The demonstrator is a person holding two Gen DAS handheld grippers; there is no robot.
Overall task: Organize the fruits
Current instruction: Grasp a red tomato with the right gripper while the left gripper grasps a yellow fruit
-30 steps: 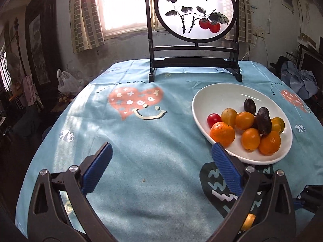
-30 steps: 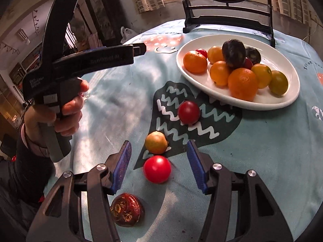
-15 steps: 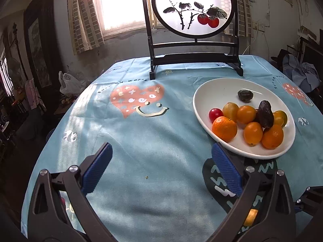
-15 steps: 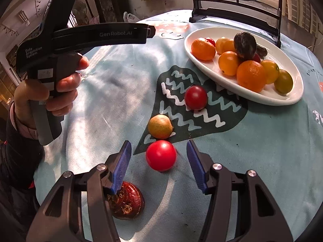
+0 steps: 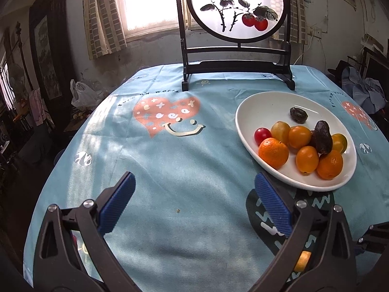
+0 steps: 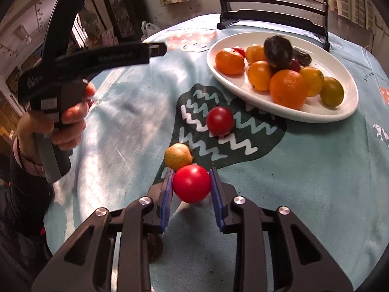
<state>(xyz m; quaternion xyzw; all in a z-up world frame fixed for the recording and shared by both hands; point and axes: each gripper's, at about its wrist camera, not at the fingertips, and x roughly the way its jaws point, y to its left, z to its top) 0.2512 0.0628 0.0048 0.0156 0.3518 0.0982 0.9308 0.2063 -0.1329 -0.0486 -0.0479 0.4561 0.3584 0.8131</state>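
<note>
1. Since the earlier frames, right gripper (image 6: 191, 183) has gone from spread wide around the red tomato (image 6: 191, 183) to pinched on it; blue ribbed pads (image 6: 167, 199) touch both sides of the smooth, glossy round skin.
2. Left gripper (image 5: 194, 205) has barely shifted: jaws spread wide, nothing between them, hovering over bare cloth. Black plastic frame, blue ridged pads (image 5: 272, 206). In the right wrist view a hand (image 6: 60, 124) grips its grey handle.
3. Just beyond the held tomato, touching or nearly so: a small matte yellow-orange fruit (image 6: 178, 156).
4. Farther out, a second red tomato (image 6: 220, 120) sits on the cloth's dark zigzag print, near the plate rim.
5. A dark reddish lump (image 6: 154, 247) lies under the right gripper frame, mostly hidden; can't tell what it is.
6. Surface: round table with light blue tablecloth (image 5: 184, 160), soft matte weave, printed with a pink heart and smile.
7. White oval plate (image 5: 257, 104), glossy ceramic, holds pebbly oranges (image 5: 273, 152), smoother orange and yellow fruits, one small cherry tomato (image 5: 262, 133), a dark wrinkled avocado (image 5: 322, 137) atop the pile, and a small dark fruit (image 5: 298, 115) apart near the middle.
8. Behind the plate: black-framed round screen (image 5: 234, 7) painted with red fruits on a branch.
9. Room: bright window with checked curtains (image 5: 102, 17), stained wall, clutter at both sides.
</note>
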